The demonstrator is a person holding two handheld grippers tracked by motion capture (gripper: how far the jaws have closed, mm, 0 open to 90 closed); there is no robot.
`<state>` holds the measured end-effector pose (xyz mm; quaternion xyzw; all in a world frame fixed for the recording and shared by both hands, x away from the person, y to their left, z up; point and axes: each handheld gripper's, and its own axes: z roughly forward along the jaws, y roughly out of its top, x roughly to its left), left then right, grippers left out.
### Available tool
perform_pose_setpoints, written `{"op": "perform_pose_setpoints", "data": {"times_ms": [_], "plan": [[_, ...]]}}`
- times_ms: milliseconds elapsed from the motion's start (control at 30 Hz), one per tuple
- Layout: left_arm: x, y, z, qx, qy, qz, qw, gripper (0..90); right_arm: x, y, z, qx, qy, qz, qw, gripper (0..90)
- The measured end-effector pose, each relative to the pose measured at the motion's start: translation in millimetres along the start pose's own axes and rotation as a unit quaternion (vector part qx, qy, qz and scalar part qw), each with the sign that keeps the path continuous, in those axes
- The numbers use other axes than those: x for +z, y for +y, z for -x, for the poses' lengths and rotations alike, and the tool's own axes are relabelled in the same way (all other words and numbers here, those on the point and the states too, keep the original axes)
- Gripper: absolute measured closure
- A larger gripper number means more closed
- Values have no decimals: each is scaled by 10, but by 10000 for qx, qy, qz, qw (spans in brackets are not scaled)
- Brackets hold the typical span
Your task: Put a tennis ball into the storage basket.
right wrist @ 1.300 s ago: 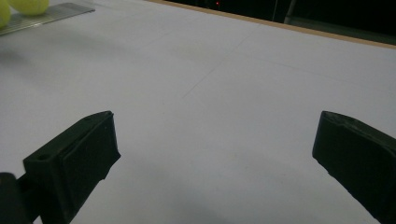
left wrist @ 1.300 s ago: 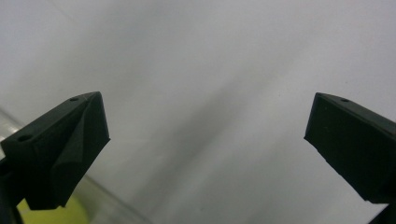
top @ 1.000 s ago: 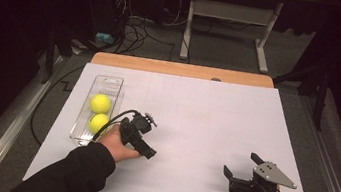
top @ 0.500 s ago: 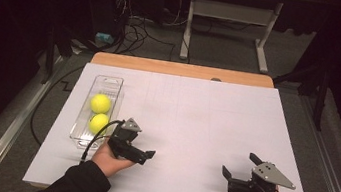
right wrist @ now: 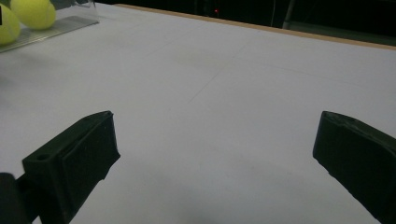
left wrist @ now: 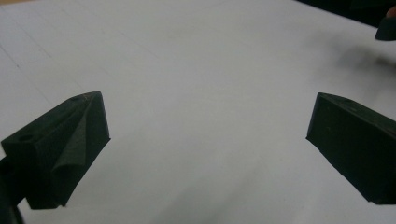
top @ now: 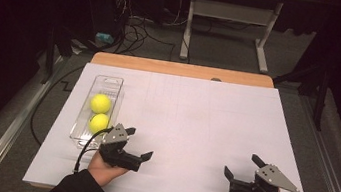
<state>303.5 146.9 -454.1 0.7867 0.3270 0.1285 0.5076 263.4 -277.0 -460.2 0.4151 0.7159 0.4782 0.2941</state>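
2 yellow balls sit inside a clear tray (top: 111, 81) on the left part of the table. Near ball (top: 99, 122) lies at the near end of the tray; far ball (top: 100, 103) lies just beyond it, the 2 touching or almost touching. The tray is long and narrow, its long axis running near to far, and its far half is bare. In the right gripper view the balls appear at the upper left corner, near ball (right wrist: 7, 25) and far ball (right wrist: 33, 12), on the tray's clear floor (right wrist: 65, 23).

Left gripper (top: 139, 144) rests just right of the tray's near end, close to the near ball but not touching it. Its jaws point to the right across the table, spread wide apart, nothing between them. In the left gripper view (left wrist: 208, 140) only bare white sheet lies between the 2 black jaws. A black cable loops from this gripper toward the near edge. The person's left hand (top: 105, 167) holds it from below, dark sleeve at the near edge.

Right gripper (top: 241, 167) sits at the near right of the table, well apart from the tray. Jaws point left, wide open, holding nothing; the right gripper view (right wrist: 215, 149) shows only white sheet between them.

White sheet (top: 196, 115) covers most of the wooden table (top: 182, 69), which shows as a strip at the far edge.
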Motion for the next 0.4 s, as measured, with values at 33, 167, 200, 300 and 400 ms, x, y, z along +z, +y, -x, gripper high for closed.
{"op": "perform_pose_setpoints", "data": {"times_ms": [33, 167, 200, 300, 400], "plan": [[-10, -5, 4, 43, 13, 12, 10000, 0, -15, -6, 4, 6, -32, 5, 10000, 0], [-47, -28, 5, 22, -91, 240, 9997, 0, -77, -28, 10, 101, -88, 82, 9999, 0], [-55, -26, -2, 24, -140, 255, 9996, 0, -83, -32, 15, 114, -105, 85, 9998, 0], [-69, -26, -37, -70, -201, 303, 9993, 0, -71, -36, 36, 184, -147, 106, 9997, 0], [-73, -39, -44, -82, -180, 286, 9994, 0, -56, -38, 38, 196, -170, 77, 9996, 0]]}}
